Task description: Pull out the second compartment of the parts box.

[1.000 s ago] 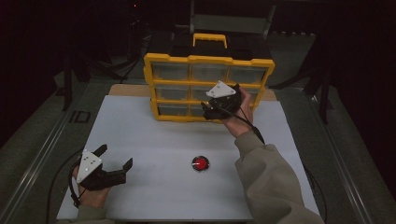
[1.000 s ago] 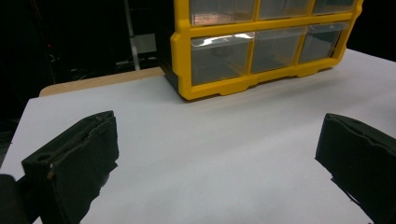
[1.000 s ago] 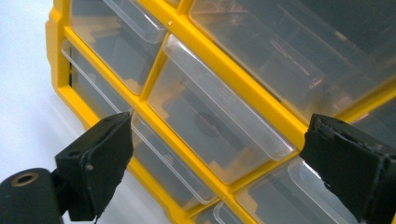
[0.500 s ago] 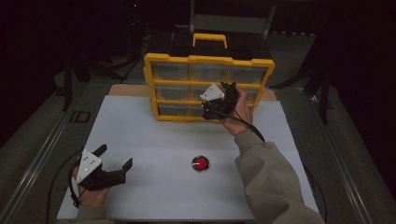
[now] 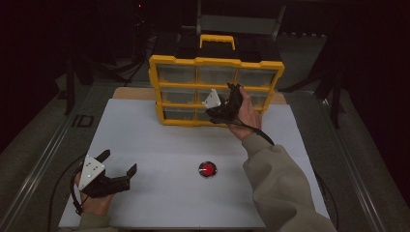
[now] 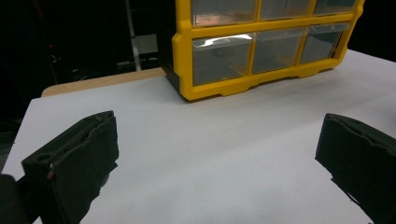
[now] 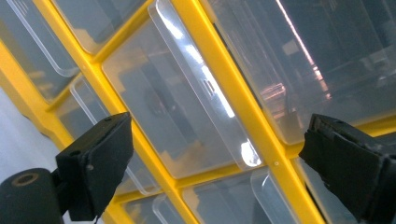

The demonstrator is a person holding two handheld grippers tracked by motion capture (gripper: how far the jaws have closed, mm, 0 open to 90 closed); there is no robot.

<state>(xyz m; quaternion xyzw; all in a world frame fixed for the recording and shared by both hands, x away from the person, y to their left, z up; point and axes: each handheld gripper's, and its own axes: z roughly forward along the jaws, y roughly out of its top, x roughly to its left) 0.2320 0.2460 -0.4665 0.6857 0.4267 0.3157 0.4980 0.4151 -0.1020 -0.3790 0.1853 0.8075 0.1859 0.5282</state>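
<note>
A yellow drawer cabinet [image 5: 215, 62] with clear plastic drawers stands at the back of the white table [image 5: 159, 145]. My right gripper [image 5: 223, 102] is held up against its front at the middle row, tilted and open. In the right gripper view the right gripper [image 7: 219, 130] has its jaws wide apart around a clear drawer front [image 7: 187, 107] and that drawer's handle lip, with nothing clamped. My left gripper [image 5: 119, 161] rests low at the front left, open and empty. In the left gripper view the left gripper [image 6: 219, 126] faces the cabinet [image 6: 261, 79] across bare table.
A small red round object [image 5: 208, 169] lies on the table near the front centre, just left of the person's right sleeve [image 5: 280, 188]. A black and yellow handle [image 5: 217, 41] tops the cabinet. Dark surroundings lie beyond the table's edges.
The right gripper has shifted a little to the left along the cabinet front and tilted more. The left gripper has stayed put.
</note>
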